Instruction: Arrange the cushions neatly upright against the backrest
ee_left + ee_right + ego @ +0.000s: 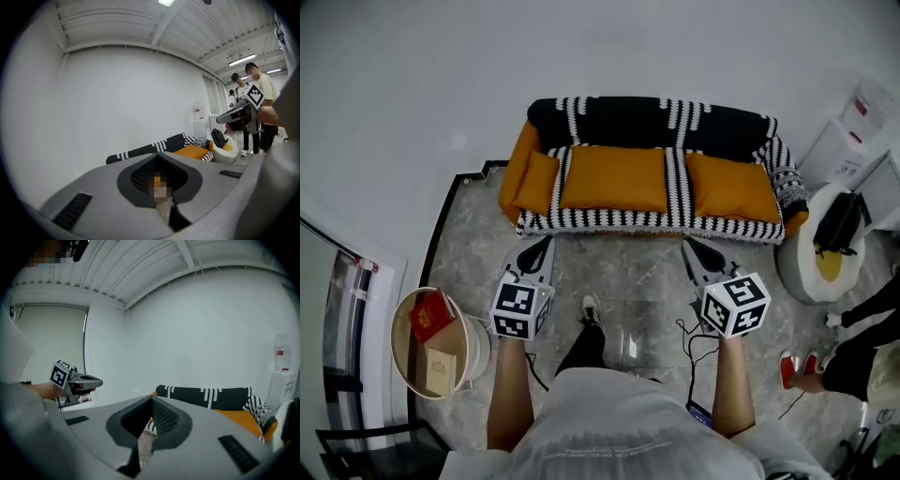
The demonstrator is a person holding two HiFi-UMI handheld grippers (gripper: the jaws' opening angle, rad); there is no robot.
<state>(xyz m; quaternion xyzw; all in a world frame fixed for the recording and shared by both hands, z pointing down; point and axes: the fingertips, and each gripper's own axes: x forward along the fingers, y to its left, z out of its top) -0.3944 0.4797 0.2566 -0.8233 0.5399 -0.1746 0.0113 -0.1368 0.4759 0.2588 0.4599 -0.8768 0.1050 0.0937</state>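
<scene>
A sofa (647,120) with a black-and-white striped cover stands against the wall ahead. Three orange cushions are on it: a small one (535,180) by the left armrest, a wide one (614,178) in the middle and another (733,187) on the right. I cannot tell whether they lean on the backrest. My left gripper (546,244) and right gripper (687,247) hover over the floor just short of the seat's front edge, both shut and empty. Each gripper view shows its own closed jaws with the sofa (154,147) (206,394) beyond.
A round side table (405,319) with a red book stands at the left. A white round seat (802,272) carrying a black bag is right of the sofa. A bystander's red shoes (797,368) are at the right. People (255,108) stand beyond the sofa's right end. A cable (698,342) lies on the floor.
</scene>
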